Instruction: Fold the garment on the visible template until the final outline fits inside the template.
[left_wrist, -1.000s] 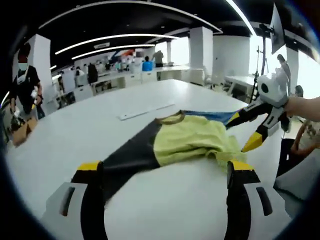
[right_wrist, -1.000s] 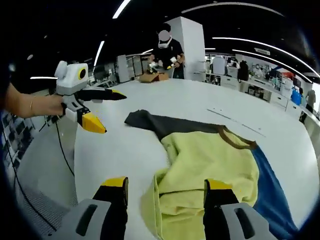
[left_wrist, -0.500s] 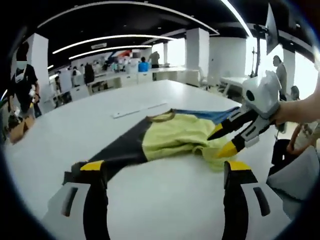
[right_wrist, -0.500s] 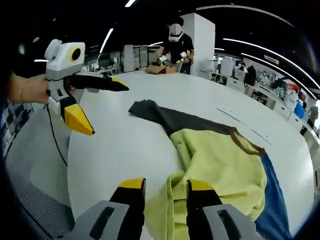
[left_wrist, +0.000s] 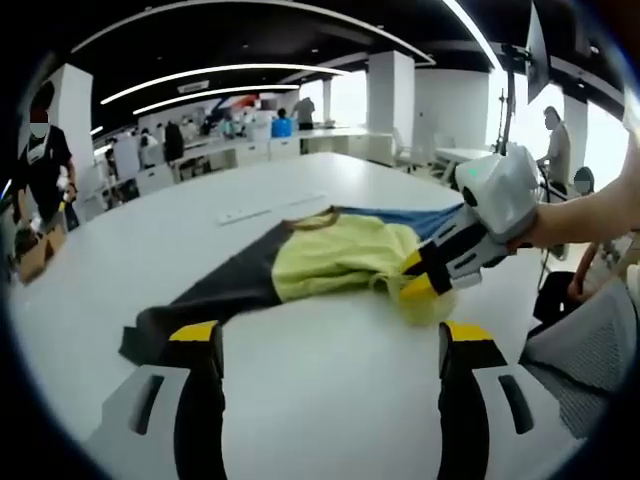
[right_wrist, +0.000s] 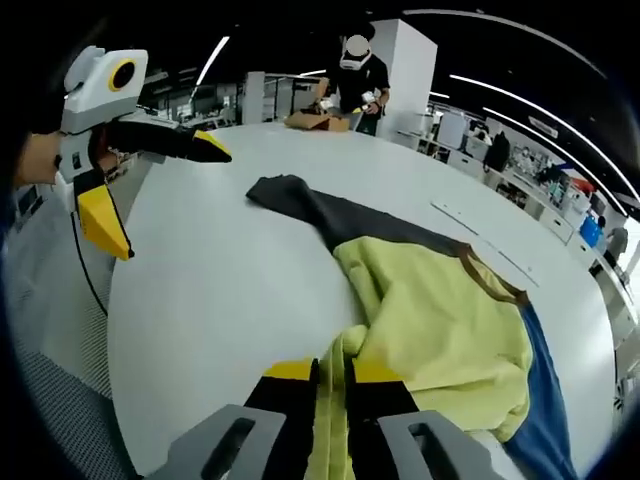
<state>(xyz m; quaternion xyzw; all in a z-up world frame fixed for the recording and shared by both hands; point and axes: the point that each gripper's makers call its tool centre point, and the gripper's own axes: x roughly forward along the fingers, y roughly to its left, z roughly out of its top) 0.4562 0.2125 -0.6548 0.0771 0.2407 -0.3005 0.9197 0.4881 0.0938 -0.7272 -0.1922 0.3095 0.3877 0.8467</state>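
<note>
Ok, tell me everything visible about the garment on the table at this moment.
The garment is a soft knit top with a yellow-green body, a dark grey sleeve stretched out flat, a blue part along the far side and a brown-trimmed neckline. It lies rumpled, partly folded, on the white table. The right tool is shut on a bunched yellow edge. The left tool hangs open, apart from the cloth.
</note>
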